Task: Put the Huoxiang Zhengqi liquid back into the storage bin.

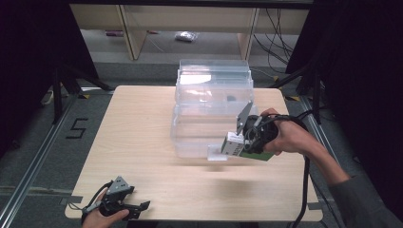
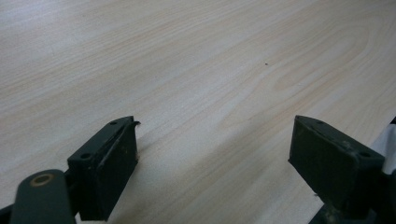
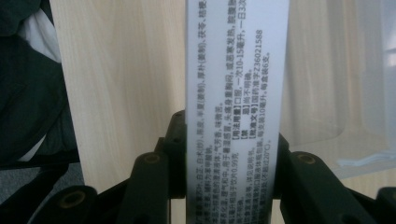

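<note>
My right gripper (image 1: pixel 240 145) is shut on a white and green medicine box (image 1: pixel 236 146), held in the air just in front of the clear plastic drawer unit (image 1: pixel 211 102). In the right gripper view the box (image 3: pixel 233 93) stands between the jaws, its side covered in small printed text. My left gripper (image 1: pixel 138 207) rests low at the table's near left corner, held by a hand. The left gripper view shows its two fingers (image 2: pixel 105 170) spread wide over bare wood, nothing between them.
The light wooden table (image 1: pixel 142 137) is bare to the left of the drawer unit. The unit's lower drawer (image 1: pixel 199 142) sticks out toward me. Dark curtains hang at both sides; cables and shelf legs lie on the floor beyond the table.
</note>
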### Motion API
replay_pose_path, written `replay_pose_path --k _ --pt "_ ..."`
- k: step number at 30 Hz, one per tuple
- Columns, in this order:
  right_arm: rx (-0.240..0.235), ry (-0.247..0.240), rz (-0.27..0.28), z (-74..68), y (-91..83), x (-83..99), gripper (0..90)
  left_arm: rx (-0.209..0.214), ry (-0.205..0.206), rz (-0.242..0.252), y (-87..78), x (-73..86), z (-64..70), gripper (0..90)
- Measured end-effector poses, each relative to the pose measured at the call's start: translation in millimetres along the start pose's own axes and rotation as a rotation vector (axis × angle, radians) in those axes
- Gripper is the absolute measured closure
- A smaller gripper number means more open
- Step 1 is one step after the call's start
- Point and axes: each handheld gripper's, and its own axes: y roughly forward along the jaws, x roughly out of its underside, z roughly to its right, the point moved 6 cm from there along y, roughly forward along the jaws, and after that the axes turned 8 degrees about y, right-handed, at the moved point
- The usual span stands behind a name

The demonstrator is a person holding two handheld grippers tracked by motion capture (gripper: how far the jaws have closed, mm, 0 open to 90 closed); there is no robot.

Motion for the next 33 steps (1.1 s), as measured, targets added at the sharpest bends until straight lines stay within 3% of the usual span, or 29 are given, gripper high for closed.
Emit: replay_pose_path --k 8,14,15,16,17,21,23,24,30,32,33 --pt "-0.023 -0.028 0.003 10.7 -8.5 -20.1 65.0 0.002 0.004 0.0 0.0 -0.2 0.1 14.8" --pt "-0.001 -0.024 0.002 25.4 -6.4 -31.8 64.9 0.002 0.002 0.001 -0.1 -0.1 0.5 14.8" --pt "-0.003 -0.043 -0.003 29.2 -5.1 -33.7 64.9 0.002 0.004 -0.003 -0.4 0.0 0.4 14.8" --pt "0.001 -0.003 -0.013 30.2 -4.4 -34.3 64.9 -0.002 0.003 -0.003 -0.6 0.0 0.4 14.8" --pt "0.003 -0.031 -0.001 34.6 -2.7 -36.8 64.9 0.0 0.002 -0.001 -0.6 -0.2 0.7 14.8" --pt "0.001 -0.044 -0.005 49.2 7.2 -44.4 64.9 0.001 -0.002 0.007 -0.2 -0.3 0.7 14.8" --pt "0.004 -0.012 -0.014 53.1 11.4 -45.1 64.9 0.003 0.0 0.006 -0.3 -0.3 0.8 14.8" --pt "-0.001 -0.036 -0.011 57.7 14.8 -46.5 64.9 0.003 0.005 0.002 -0.5 0.0 0.6 14.8" --pt "0.001 -0.039 -0.007 76.4 26.6 -47.4 64.9 0.005 -0.006 0.011 -0.1 -0.6 1.7 14.8" --pt "0.0 -0.002 -0.024 80.4 31.8 -44.9 64.9 0.002 -0.004 0.008 -0.5 -0.5 1.2 14.8" --pt "-0.003 -0.02 -0.023 82.9 34.3 -45.0 65.0 0.003 -0.004 0.008 -0.5 -0.5 1.1 14.8"
